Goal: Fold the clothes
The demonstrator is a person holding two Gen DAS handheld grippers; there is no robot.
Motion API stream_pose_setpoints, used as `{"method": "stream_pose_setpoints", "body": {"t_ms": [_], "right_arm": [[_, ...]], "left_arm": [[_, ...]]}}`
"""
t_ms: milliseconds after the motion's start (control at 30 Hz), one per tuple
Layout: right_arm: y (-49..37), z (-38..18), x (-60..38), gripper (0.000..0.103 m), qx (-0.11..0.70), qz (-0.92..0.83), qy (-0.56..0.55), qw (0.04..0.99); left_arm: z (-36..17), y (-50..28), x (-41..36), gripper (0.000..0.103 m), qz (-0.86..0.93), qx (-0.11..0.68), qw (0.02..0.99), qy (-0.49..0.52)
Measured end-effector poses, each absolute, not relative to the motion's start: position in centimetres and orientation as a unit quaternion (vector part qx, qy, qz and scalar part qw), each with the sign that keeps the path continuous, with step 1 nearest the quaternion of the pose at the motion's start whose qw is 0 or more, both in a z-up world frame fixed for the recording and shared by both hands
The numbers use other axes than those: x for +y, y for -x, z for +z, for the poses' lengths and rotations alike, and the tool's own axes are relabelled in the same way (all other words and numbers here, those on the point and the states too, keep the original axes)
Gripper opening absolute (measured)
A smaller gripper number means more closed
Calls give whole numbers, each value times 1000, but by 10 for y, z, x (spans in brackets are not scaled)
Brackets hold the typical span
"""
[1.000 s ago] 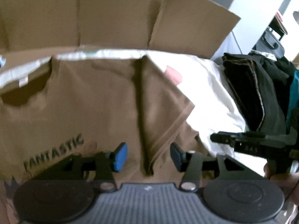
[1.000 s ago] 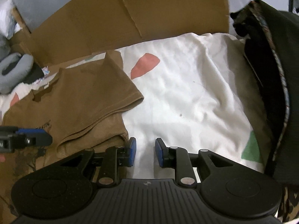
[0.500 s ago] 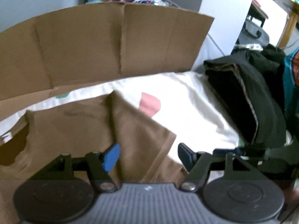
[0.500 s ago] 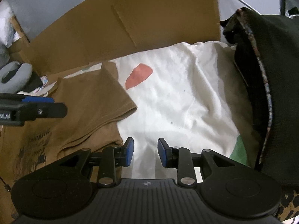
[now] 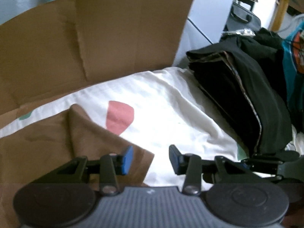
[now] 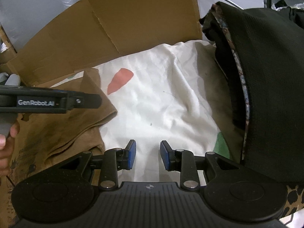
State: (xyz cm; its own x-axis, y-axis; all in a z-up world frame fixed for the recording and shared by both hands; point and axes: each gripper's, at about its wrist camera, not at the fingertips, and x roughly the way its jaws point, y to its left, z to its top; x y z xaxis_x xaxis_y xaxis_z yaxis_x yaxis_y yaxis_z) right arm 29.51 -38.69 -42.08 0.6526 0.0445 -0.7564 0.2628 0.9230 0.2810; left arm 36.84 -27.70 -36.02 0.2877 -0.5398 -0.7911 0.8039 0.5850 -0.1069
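Both claws gape empty: brown T-shirt (image 6: pixel 62 125) lies left of right claw (image 6: pixel 147 154).

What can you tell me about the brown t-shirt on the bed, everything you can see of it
The brown t-shirt lies flat on the white sheet, in front of the cardboard. It looks like soft cotton knit. One short sleeve, with a stitched hem, is folded inward over the body. Dark printed graphics show on the chest in the right wrist view, too blurred to read. The left gripper hovers over the sleeve's hem corner, jaws apart and just closing somewhat, with nothing clamped.
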Motion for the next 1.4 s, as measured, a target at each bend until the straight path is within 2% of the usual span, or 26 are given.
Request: {"method": "stream_pose_setpoints", "body": {"t_ms": [267, 600, 633, 767, 833, 1400], "right_arm": [[-294, -420, -386, 35, 410, -54, -188, 891], [-292, -425, -392, 35, 415, -58, -198, 886], [-292, -425, -392, 35, 415, -58, -198, 886], [-292, -424, -392, 35, 413, -57, -199, 887], [-292, -424, -392, 35, 410, -56, -200, 888], [-328, -397, -376, 35, 373, -25, -189, 908]], "left_arm": [[-385, -374, -291, 44, -446, 434, 762, -181], [-407, -382, -289, 43, -404, 455, 779, -150], [-408, -383, -287, 41, -400, 456, 782, -140], [-409, -385, -285, 13, -377, 451, 797, -142], [-405, -391, -280, 5, -375, 460, 794, -129], [-320, -417, -178, 4, -370, 434, 818, -69]]}}
